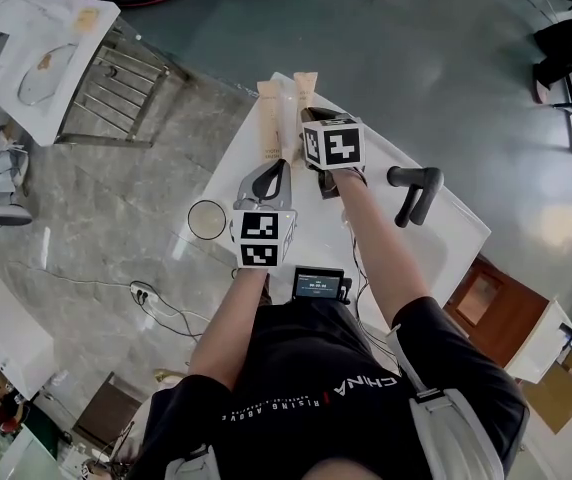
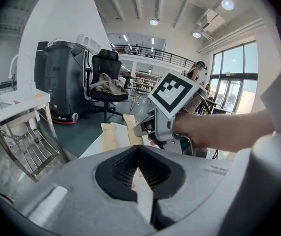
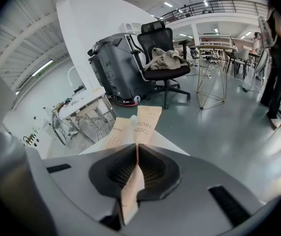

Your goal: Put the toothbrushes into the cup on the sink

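Observation:
Two toothbrushes in tan paper packets lie side by side at the far end of the white sink counter (image 1: 453,230). The right packet (image 1: 306,88) (image 3: 145,123) runs between the jaws of my right gripper (image 1: 310,120) (image 3: 137,154), which is shut on it. The left packet (image 1: 268,118) (image 2: 109,134) lies just ahead of my left gripper (image 1: 277,166) (image 2: 138,150). Its jaws meet at the tips, and I see nothing pinched between them. A round cup (image 1: 207,219) stands at the counter's left edge, beside the left gripper.
A black faucet (image 1: 415,192) rises at the right of the counter. A small screen device (image 1: 318,284) sits at the near edge. A metal rack (image 1: 116,90) and a cable (image 1: 156,303) are on the floor at left. An office chair (image 3: 163,65) stands beyond.

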### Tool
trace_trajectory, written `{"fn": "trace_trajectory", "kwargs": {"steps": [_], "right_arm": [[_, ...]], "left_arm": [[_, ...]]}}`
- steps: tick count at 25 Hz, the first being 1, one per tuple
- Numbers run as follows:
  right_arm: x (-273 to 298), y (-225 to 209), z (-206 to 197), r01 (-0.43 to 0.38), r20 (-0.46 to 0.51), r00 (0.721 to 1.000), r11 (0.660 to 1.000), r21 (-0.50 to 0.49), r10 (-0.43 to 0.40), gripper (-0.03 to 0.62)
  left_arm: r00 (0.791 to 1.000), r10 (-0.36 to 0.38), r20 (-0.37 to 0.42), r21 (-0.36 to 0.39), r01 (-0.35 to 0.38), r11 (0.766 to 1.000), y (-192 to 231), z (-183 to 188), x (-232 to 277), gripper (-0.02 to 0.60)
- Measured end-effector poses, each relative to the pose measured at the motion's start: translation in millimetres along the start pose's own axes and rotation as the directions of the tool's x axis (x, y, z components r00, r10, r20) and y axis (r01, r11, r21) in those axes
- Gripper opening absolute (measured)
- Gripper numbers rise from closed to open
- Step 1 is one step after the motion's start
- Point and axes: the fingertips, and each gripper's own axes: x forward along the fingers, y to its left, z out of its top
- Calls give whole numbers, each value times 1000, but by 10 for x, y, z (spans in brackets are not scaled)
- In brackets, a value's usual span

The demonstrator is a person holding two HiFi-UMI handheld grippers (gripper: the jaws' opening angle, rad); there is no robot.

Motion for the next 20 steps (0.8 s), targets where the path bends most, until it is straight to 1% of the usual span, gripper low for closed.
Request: {"fn": "trace_trajectory", "kwargs": {"steps": [5,8,14,20], "right_arm": [[-230,59,21,-22,40,999,1000,-3,22,21],[-446,108,60,-22,76,997,1000,-14,23,20],[-999,277,82,23,168,986,998,-64,-12,20],[-1534,652,-78,66,243,969,995,-81,-44,18]], "left_arm": [[1000,0,17,6,0,1000,-53,72,-103,6],[999,1,32,9,-1,1000,-102,130,-197,6],[997,-20,81,27,18,999,-228,214,-442,6],[989,-82,122,55,75,996,-320,263,-830,6]]}}
